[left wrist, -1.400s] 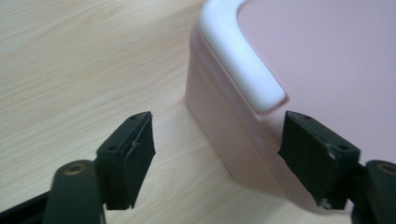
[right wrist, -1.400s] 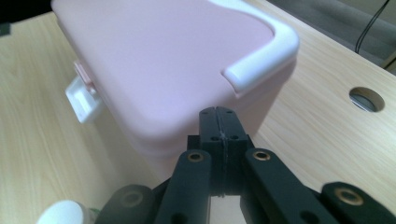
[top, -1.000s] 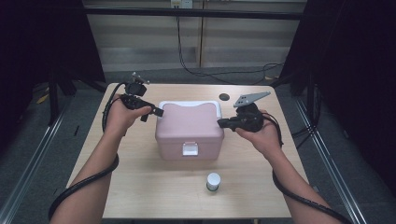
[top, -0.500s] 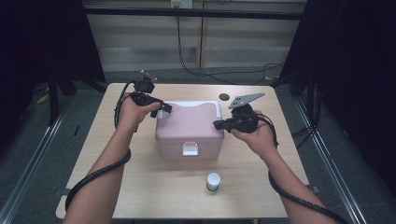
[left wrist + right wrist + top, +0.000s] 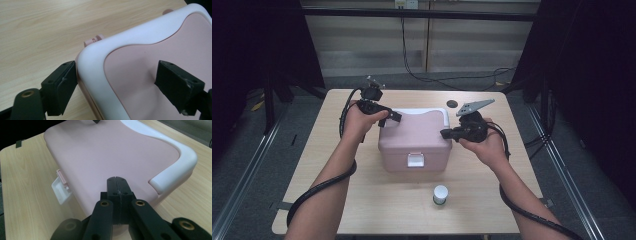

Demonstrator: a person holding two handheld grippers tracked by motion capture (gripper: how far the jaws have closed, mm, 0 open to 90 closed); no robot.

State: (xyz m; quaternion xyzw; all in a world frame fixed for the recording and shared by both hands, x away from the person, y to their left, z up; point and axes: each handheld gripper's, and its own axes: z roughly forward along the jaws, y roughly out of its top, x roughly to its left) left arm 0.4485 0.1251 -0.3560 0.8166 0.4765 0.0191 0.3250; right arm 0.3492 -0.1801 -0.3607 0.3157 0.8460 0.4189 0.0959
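A pink box [image 5: 414, 140] with a white handle band [image 5: 439, 113] along the back of its lid and a white latch [image 5: 415, 160] at the front stands mid-table. My left gripper [image 5: 395, 118] is open at the box's back left corner. In the left gripper view [image 5: 117, 87] one jaw sits outside the box wall and the other over the pink lid [image 5: 150, 65], with the white band [image 5: 97, 67] between them. My right gripper [image 5: 445, 133] is shut with nothing in it, its tip [image 5: 117, 186] just over the lid's right edge [image 5: 112, 152].
A small white-capped jar [image 5: 440, 194] stands on the wooden table [image 5: 337, 165] in front of the box. A dark round spot [image 5: 452, 104] lies behind the box on the right. Cables trail from both grippers along the forearms.
My left hand has moved right, towards the box, and its jaws now straddle the back left corner. The right hand has kept still.
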